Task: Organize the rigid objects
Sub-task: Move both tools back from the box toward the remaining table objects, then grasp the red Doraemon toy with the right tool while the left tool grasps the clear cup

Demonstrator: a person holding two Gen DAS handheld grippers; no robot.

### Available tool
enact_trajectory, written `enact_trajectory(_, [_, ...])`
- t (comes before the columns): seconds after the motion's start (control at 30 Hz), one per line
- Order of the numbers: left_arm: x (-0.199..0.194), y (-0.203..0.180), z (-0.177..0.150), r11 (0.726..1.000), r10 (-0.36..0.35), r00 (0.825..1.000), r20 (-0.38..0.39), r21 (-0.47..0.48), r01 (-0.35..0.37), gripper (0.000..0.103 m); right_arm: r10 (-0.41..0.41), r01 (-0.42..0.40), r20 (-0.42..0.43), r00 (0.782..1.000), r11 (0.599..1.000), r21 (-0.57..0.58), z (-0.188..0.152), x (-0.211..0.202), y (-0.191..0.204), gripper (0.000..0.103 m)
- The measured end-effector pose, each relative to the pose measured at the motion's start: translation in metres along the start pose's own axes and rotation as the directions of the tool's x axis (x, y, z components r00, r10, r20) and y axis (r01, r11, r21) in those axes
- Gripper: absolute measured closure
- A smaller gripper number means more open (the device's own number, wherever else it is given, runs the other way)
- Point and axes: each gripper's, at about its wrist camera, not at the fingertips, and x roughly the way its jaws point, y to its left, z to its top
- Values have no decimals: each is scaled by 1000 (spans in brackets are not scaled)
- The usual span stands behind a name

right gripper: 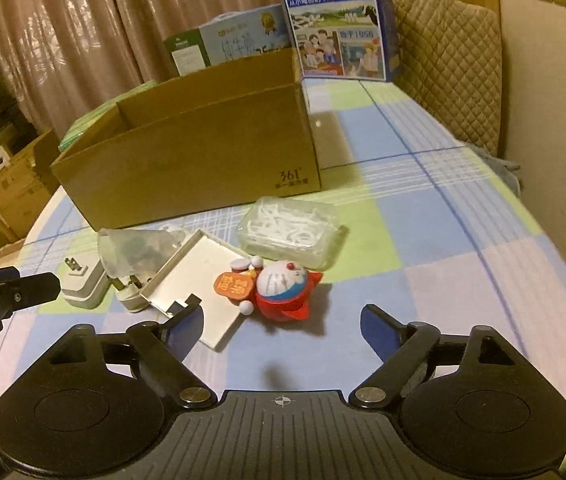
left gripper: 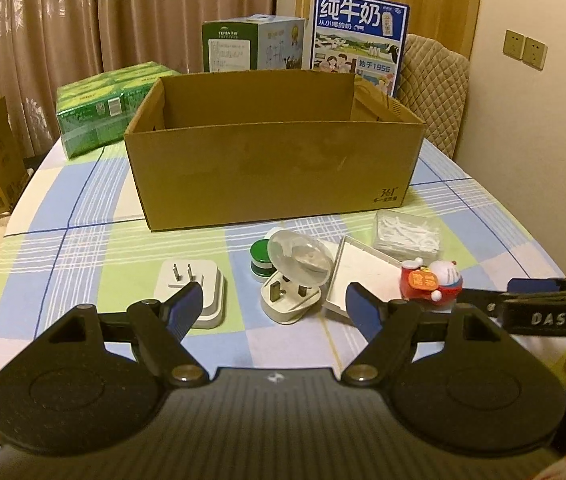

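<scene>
Both hand-held grippers hover with fingers spread and nothing between them: the left hand-held gripper [left gripper: 275, 304] faces the white three-pin plug [left gripper: 289, 294], and the right hand-held gripper [right gripper: 281, 320] sits just short of the red-and-white cat figurine [right gripper: 281, 290]. The small items lie in a loose row on the checked surface [right gripper: 423, 240] in front of the open cardboard box [left gripper: 271, 160], which looks like the place to put them. The figurine lies on its side touching the shallow white tray [right gripper: 199, 280], so a good grasp would likely close across its rounded red body rather than the thin sign or arms, lifting straight up so the tray is not dragged. The clear box of floss picks [right gripper: 291, 228] sits just behind it. The box floor is hidden by its near wall, so what it holds cannot be told. The clear dome [left gripper: 299, 254] covers part of the green-lidded jars [left gripper: 261, 260], and their number is hard to make out. The flat white charger [left gripper: 191, 292] is partly behind a left fingertip.
</scene>
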Motion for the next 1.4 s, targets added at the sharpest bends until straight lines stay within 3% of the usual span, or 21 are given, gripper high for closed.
enact_trajectory(0.7, [43, 16, 5, 999, -46, 999, -5, -23, 45, 28, -132, 132, 0, 991, 991, 16, 10, 69, 23, 20])
enact_trajectory(0.8, [46, 14, 4, 999, -50, 999, -9, -17, 50, 28, -120, 120, -6, 993, 993, 13, 9, 70, 22, 32])
enact_trajectory(0.93, [47, 12, 5, 998, -55, 998, -6, -5, 55, 28, -110, 110, -8, 994, 994, 2, 8, 66, 22, 33])
enact_trajectory(1.23, [59, 1, 14, 992, -69, 998, 0, 105, 68, 26, -108, 108, 7, 994, 994, -10, 4, 49, 15, 33])
enact_trajectory(1.4, [71, -14, 14, 967, -98, 995, -10, 236, 98, 26, -112, 112, 14, 994, 994, 6, 5, 42, 9, 33])
